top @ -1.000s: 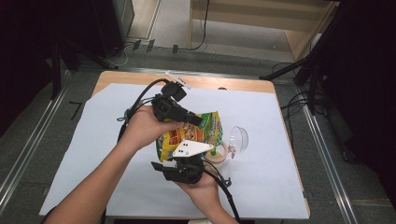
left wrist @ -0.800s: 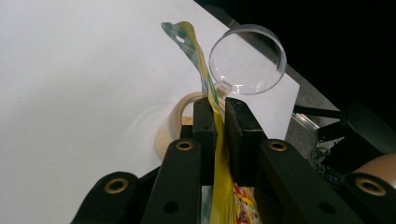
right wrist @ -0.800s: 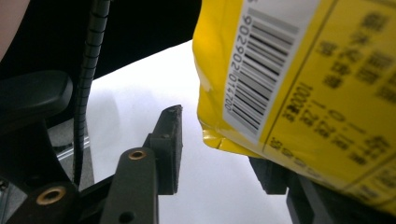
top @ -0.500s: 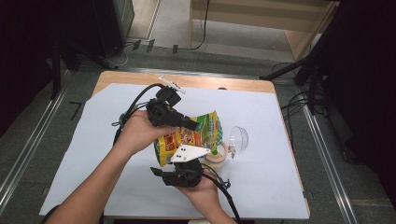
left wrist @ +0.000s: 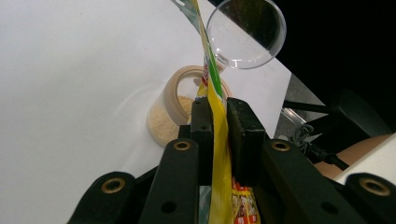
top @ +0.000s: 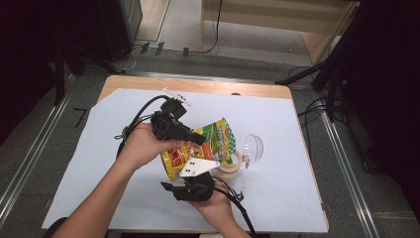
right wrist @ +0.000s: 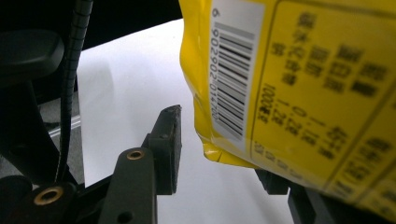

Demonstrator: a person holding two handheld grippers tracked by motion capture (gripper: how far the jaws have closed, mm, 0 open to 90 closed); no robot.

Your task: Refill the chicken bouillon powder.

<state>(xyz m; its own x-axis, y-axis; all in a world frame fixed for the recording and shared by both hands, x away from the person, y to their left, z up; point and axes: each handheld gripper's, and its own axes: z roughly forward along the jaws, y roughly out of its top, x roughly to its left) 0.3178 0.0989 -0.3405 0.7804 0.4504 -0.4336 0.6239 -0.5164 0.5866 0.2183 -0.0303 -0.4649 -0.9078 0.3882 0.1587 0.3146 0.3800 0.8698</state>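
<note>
A yellow snack bag (top: 214,140) hangs tilted over a beige jar (top: 231,167) near the middle of the white sheet. My left gripper (top: 200,140) is shut on the bag's upper edge. In the left gripper view the bag (left wrist: 215,100) runs between the shut gripper (left wrist: 217,109); below it the jar (left wrist: 180,109) holds pale grains. My right gripper (top: 191,181), with its grey plate, sits just under the bag's lower end. In the right gripper view this gripper (right wrist: 219,151) is open, and the bag's barcode corner (right wrist: 233,93) hangs over the gap, covering the right jaw.
A clear plastic funnel (top: 252,147) lies just right of the jar; it also appears in the left gripper view (left wrist: 246,32). A white sheet (top: 287,119) covers the wooden table. Cables trail from both grippers. Black stands and cables surround the table.
My left gripper has drawn the bag slightly left and toward the person, tipping it over the jar. The right gripper has barely moved.
</note>
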